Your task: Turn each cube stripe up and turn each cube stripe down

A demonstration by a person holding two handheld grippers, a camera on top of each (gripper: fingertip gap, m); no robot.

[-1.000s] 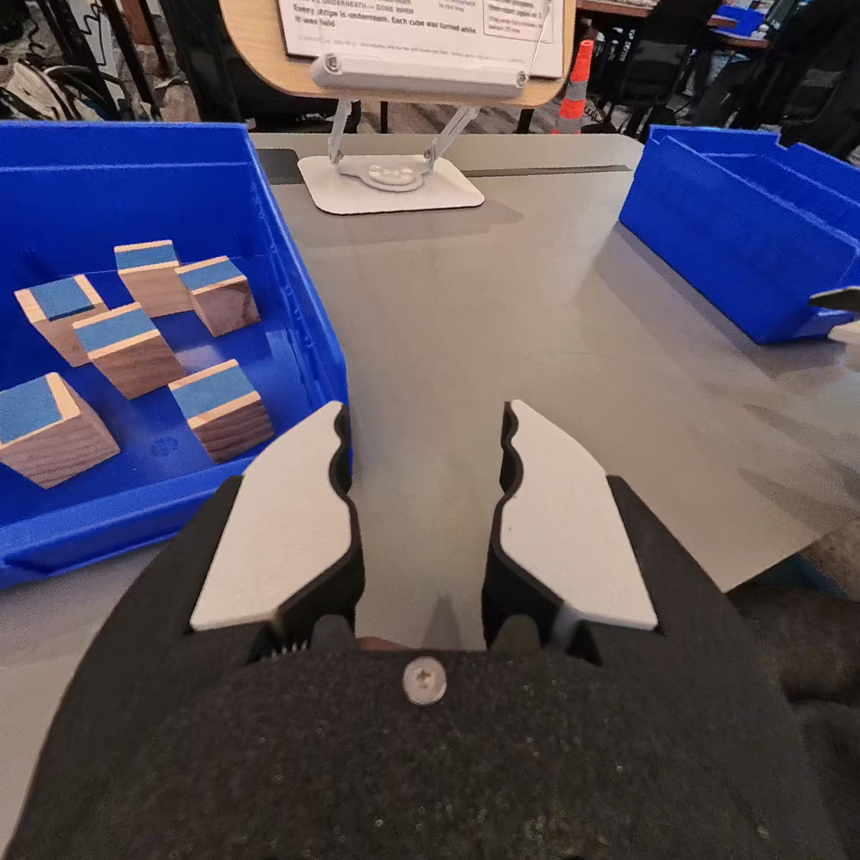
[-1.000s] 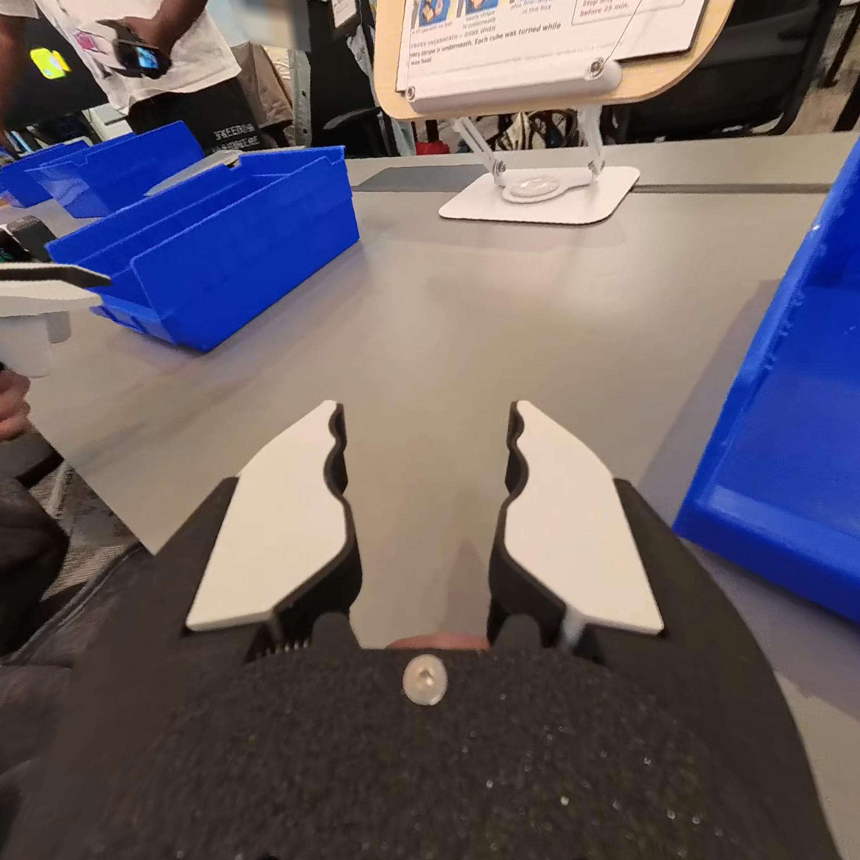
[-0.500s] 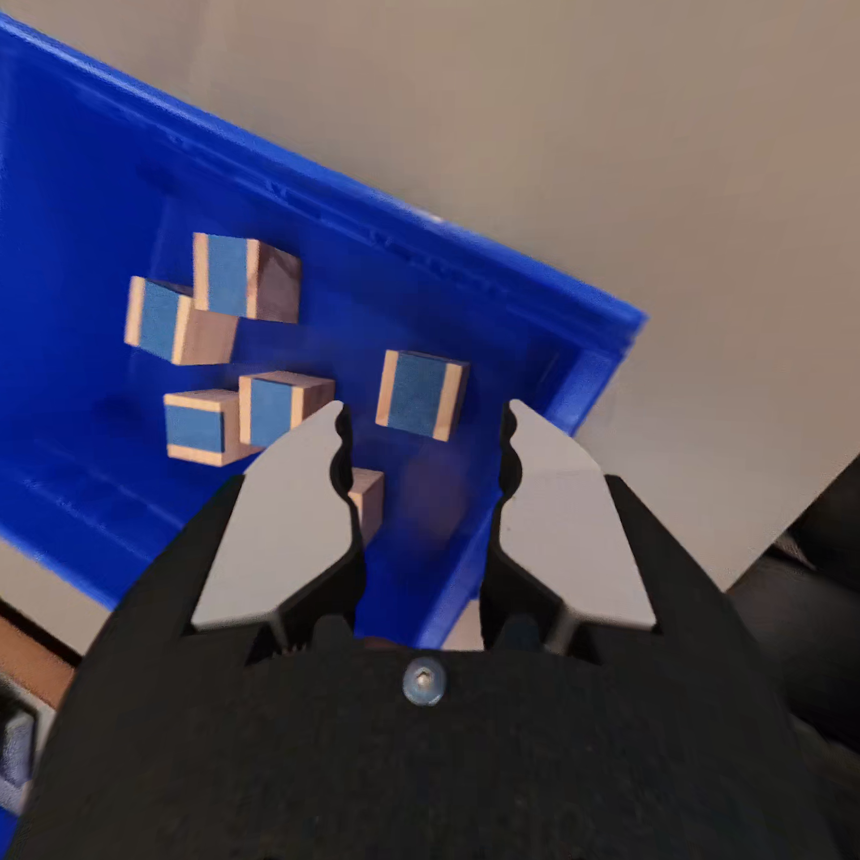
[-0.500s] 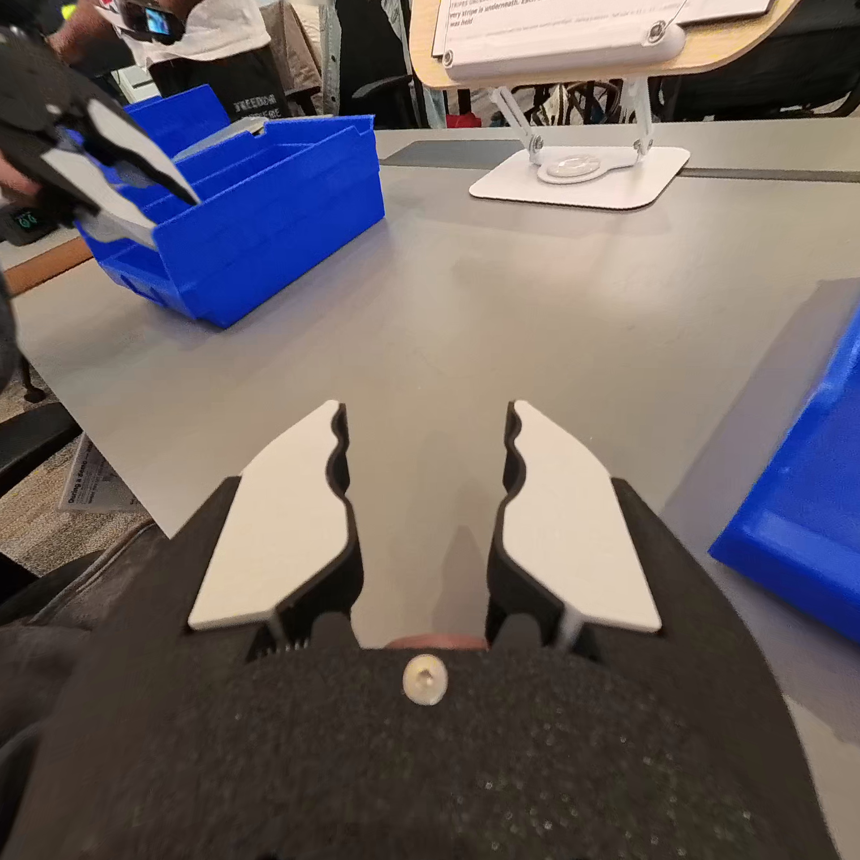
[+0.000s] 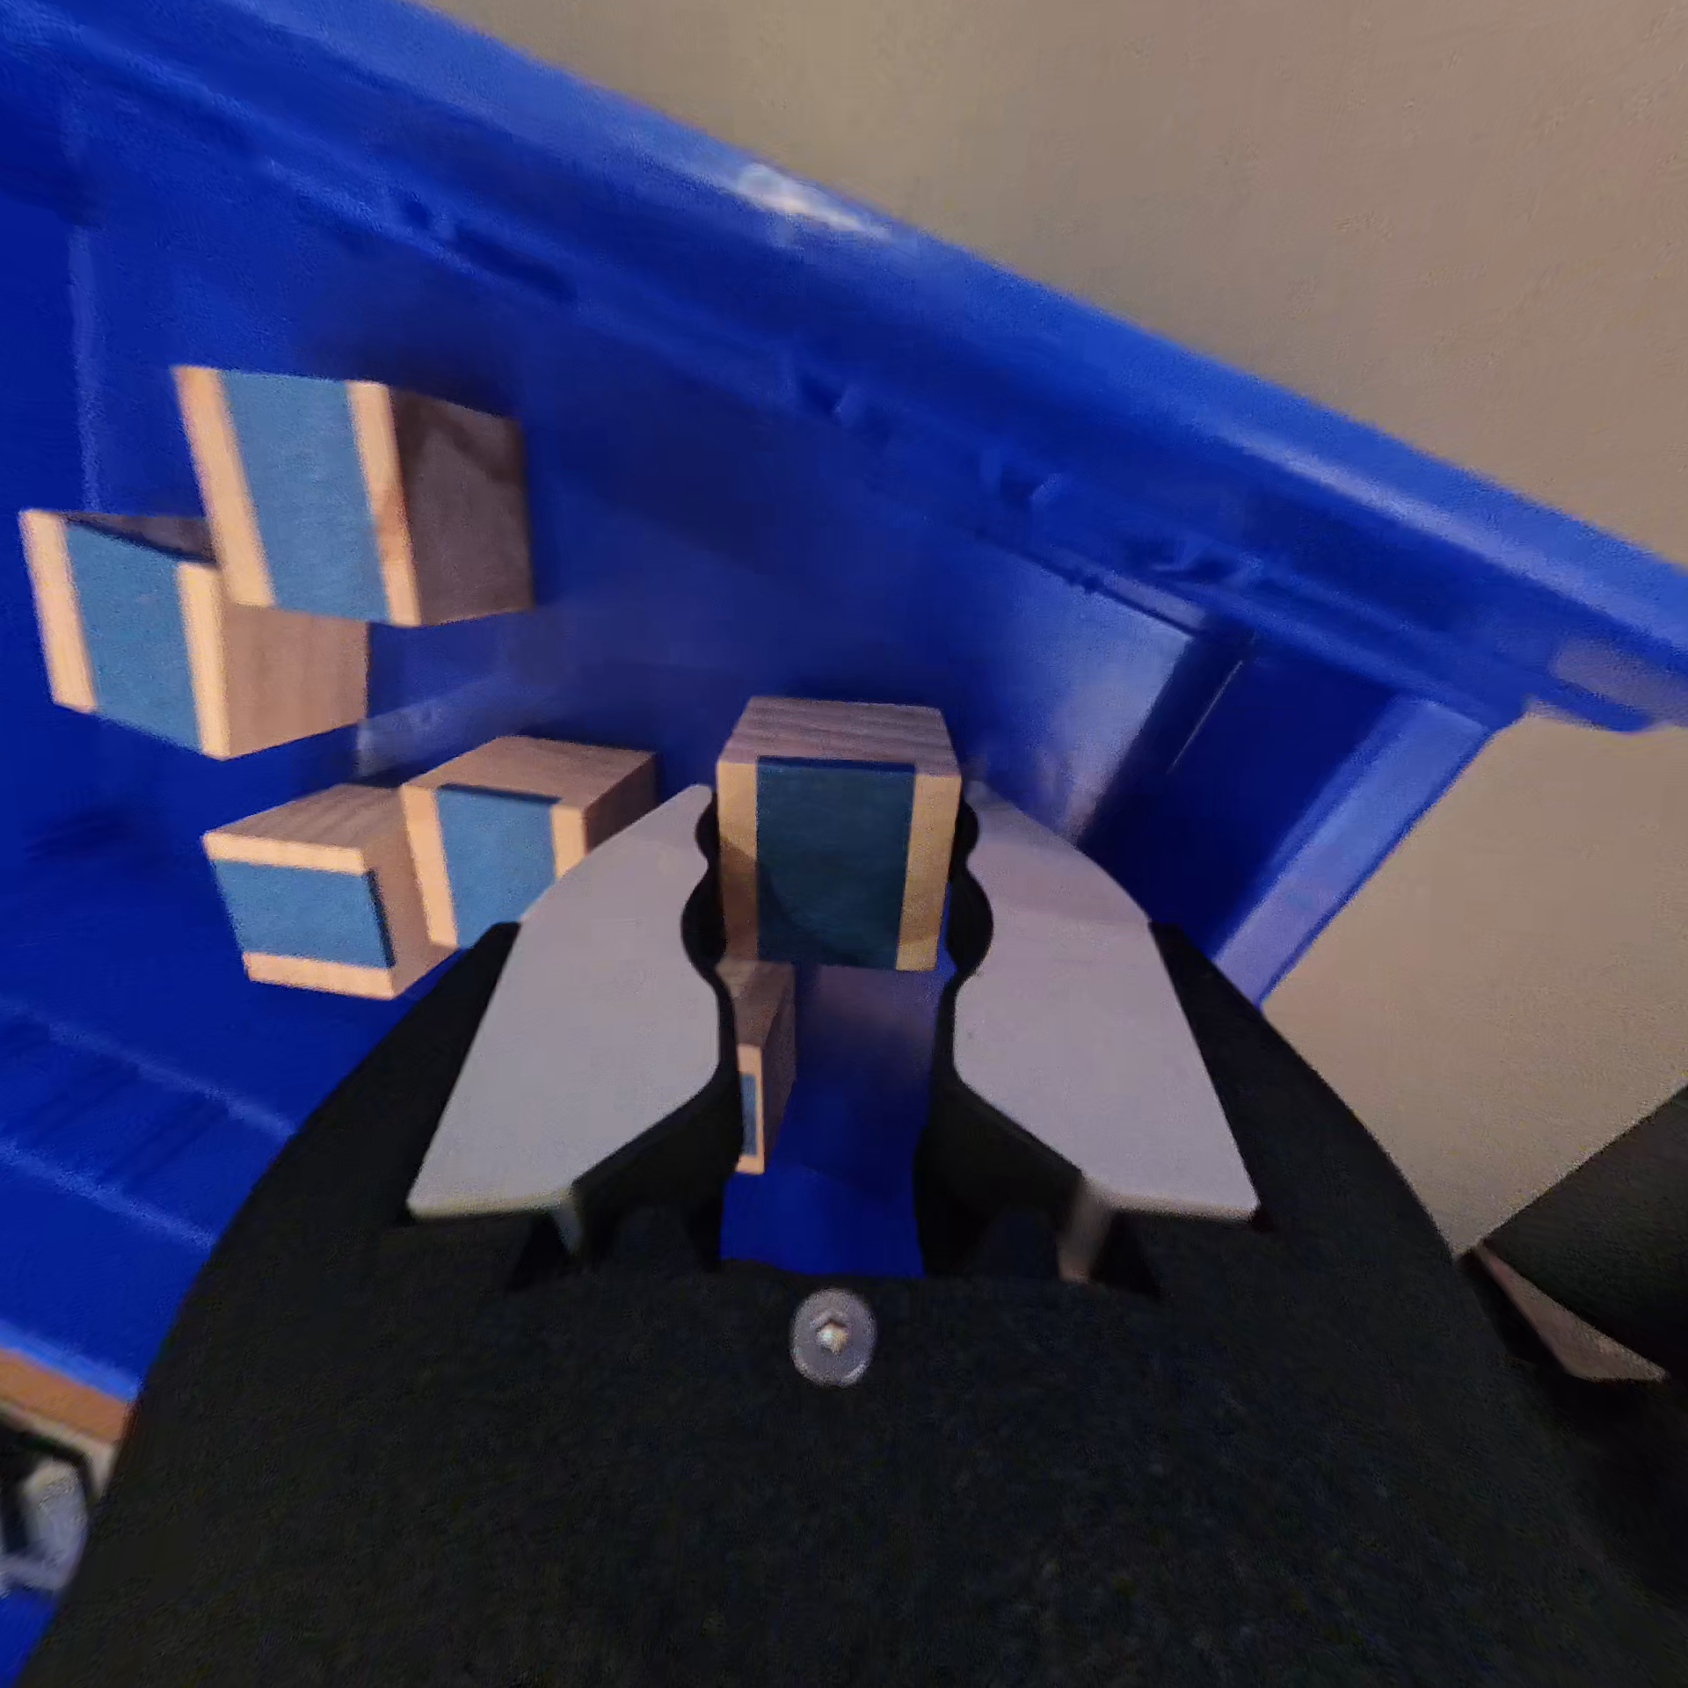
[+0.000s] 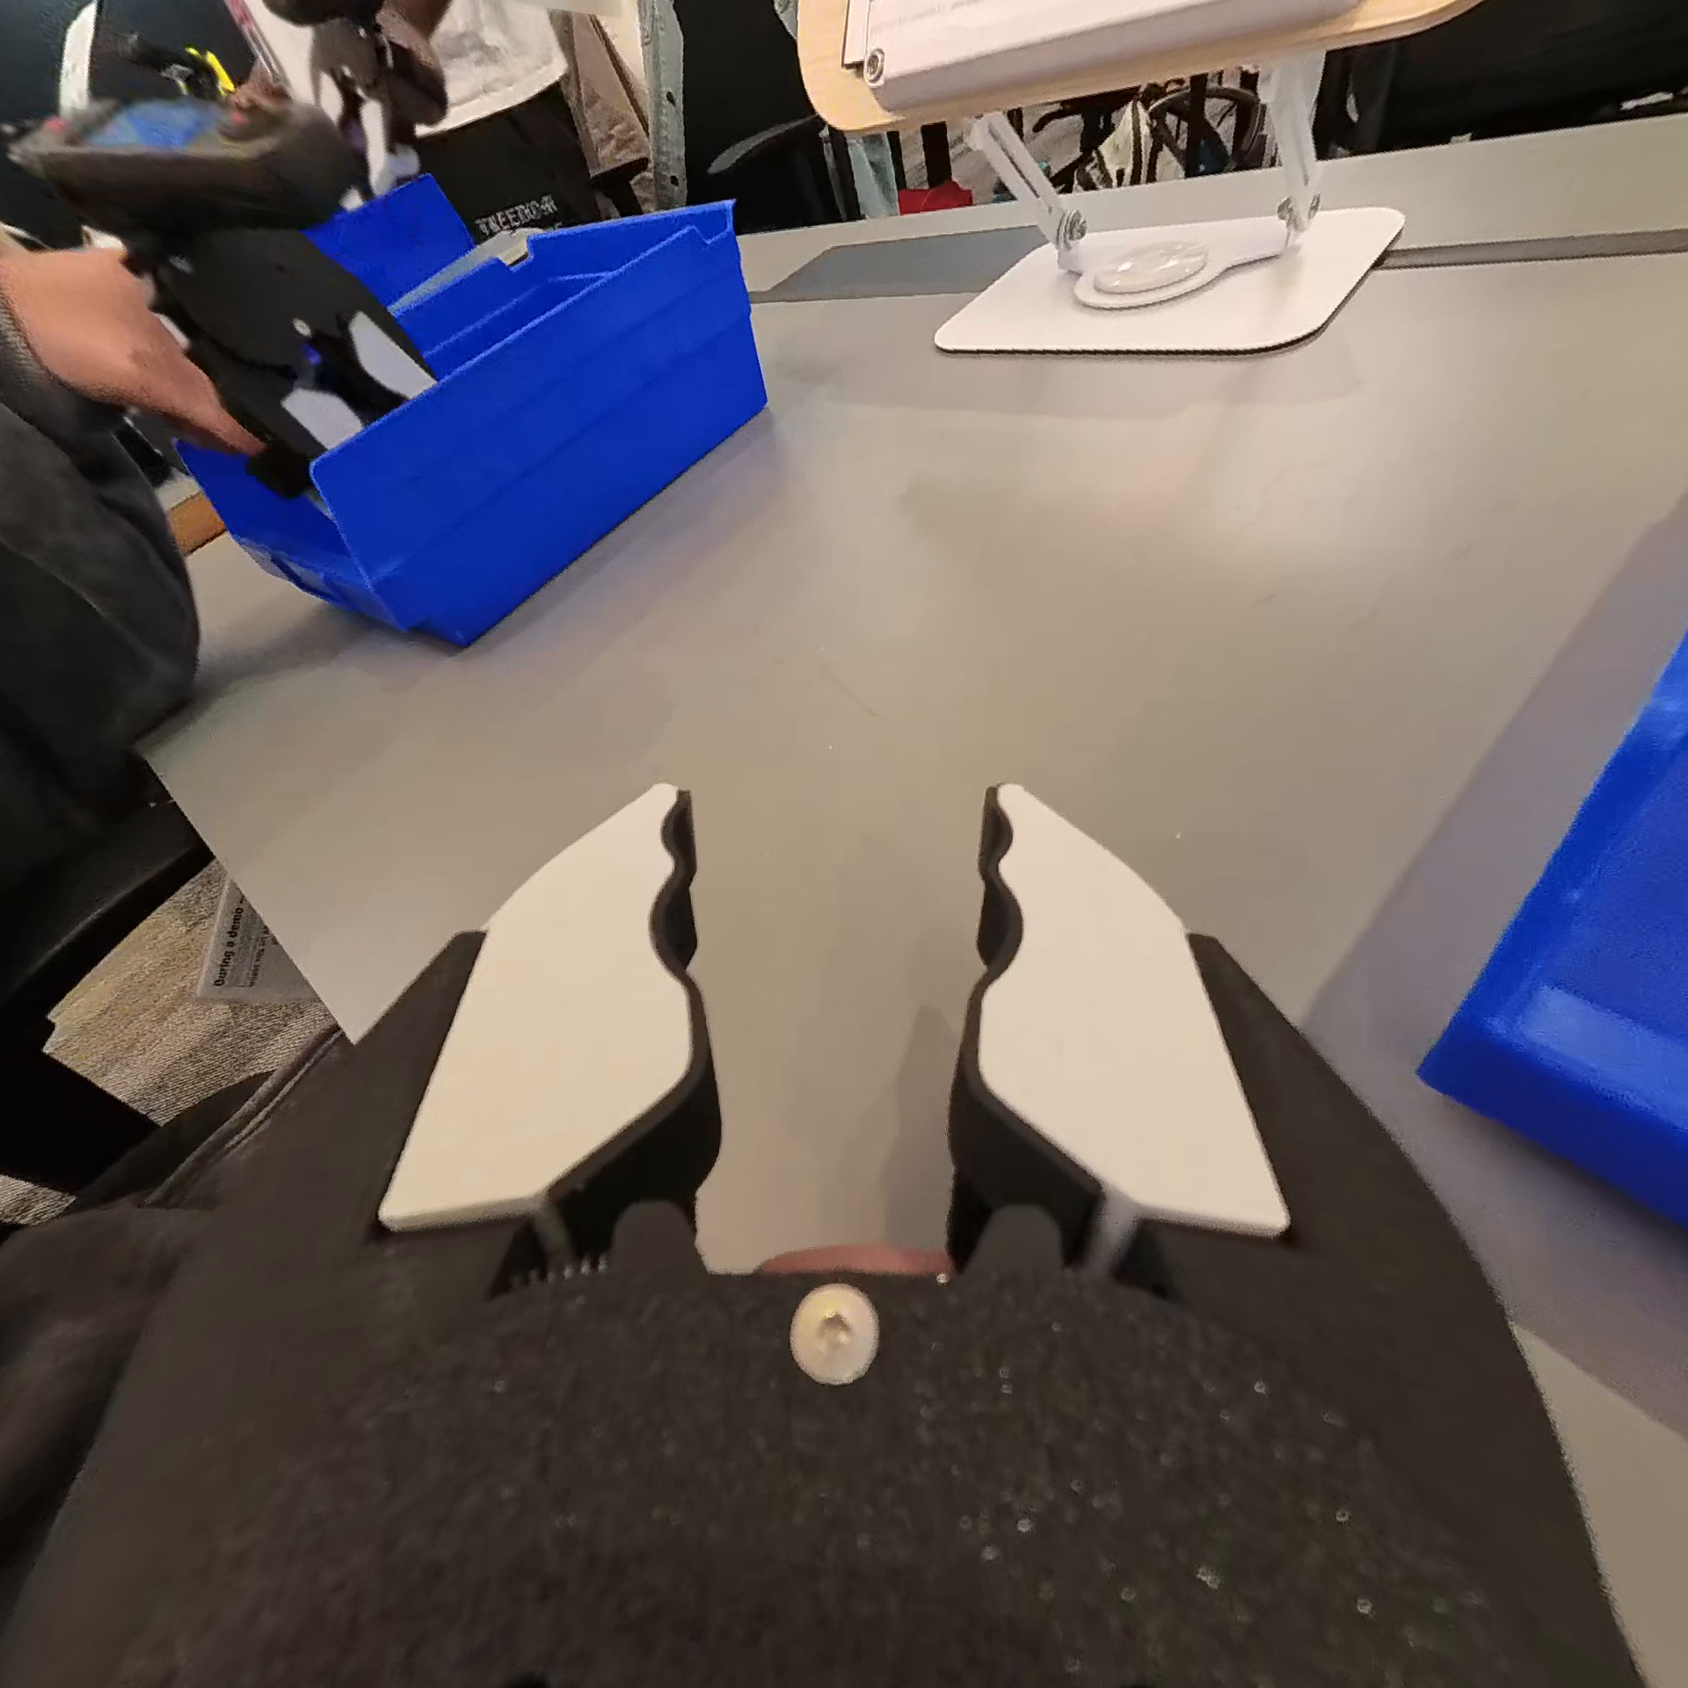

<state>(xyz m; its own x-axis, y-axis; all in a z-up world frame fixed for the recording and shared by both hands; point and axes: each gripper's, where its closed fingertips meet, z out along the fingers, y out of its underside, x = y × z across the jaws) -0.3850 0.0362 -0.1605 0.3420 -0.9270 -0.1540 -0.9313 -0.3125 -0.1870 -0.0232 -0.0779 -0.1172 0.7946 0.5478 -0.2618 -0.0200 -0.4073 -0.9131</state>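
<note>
In the left wrist view, a wooden cube point(image 5: 760, 1069) at lower centre shows only a sliver past the left gripper's finger point(image 5: 585, 1023). The blue bin point(image 5: 913, 384) is motion-blurred and cut by the left edge. In the right wrist view, a second blue bin point(image 6: 1580, 1023) is cropped at the right edge; the stand's board point(image 6: 1096, 55) runs off the top.

Motion blur is smearing the left wrist view: the blue bin point(image 5: 913, 384) beyond the left gripper point(image 5: 836, 877) is streaking, and the wooden cubes point(image 5: 347, 493) are looking soft-edged. Light there is running dim and warm. The right wrist view is showing brighter and crisper, even overhead light spreading across the grey table point(image 6: 1050, 566), a faint shadow lying between the right gripper point(image 6: 836, 877) fingers. Wide-angle bending is stretching both frames' edges.
</note>
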